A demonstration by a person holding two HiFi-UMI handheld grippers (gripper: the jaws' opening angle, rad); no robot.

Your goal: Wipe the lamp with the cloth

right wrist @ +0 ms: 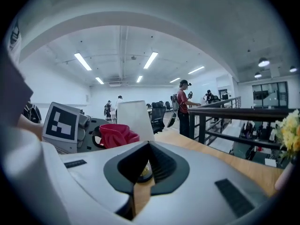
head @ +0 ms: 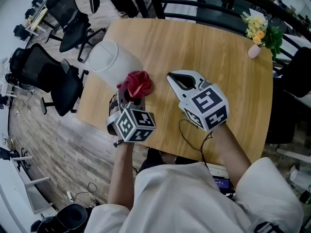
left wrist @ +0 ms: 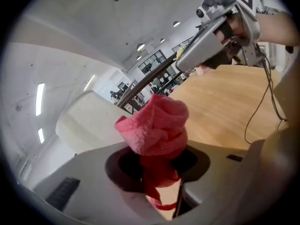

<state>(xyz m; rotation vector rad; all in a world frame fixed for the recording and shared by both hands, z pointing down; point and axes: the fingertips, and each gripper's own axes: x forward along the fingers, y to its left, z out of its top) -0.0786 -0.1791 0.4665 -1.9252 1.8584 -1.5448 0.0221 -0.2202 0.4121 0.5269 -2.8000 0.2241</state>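
My left gripper (head: 130,95) grasps a bunched red cloth (head: 137,83) just beside the white lamp (head: 109,57), which stands near the left edge of the wooden table (head: 218,72). In the left gripper view the cloth (left wrist: 157,125) rises in a wad from between my clenched jaws, with the lamp (left wrist: 89,121) right behind it. Whether fabric and shade touch, I cannot tell.

My right gripper (head: 181,80) hangs over the middle of the table with its jaws pressed together and only table wood showing through the slit (right wrist: 144,165). From there the lamp (right wrist: 133,116) appears behind the cloth (right wrist: 116,135).

The only markings to be seen are the black-and-white square markers (head: 210,106) on the cubes of my grippers. They carry no letters.

Bare wood lies open to the right and toward the far edge. A vase of flowers (head: 254,50) stands at the far right corner, well apart from both grippers. Office chairs (head: 48,74) crowd the floor past the left edge, and a dark railing (head: 204,4) runs beyond the far edge. A black cable (head: 194,135) loops on the table near its front edge.
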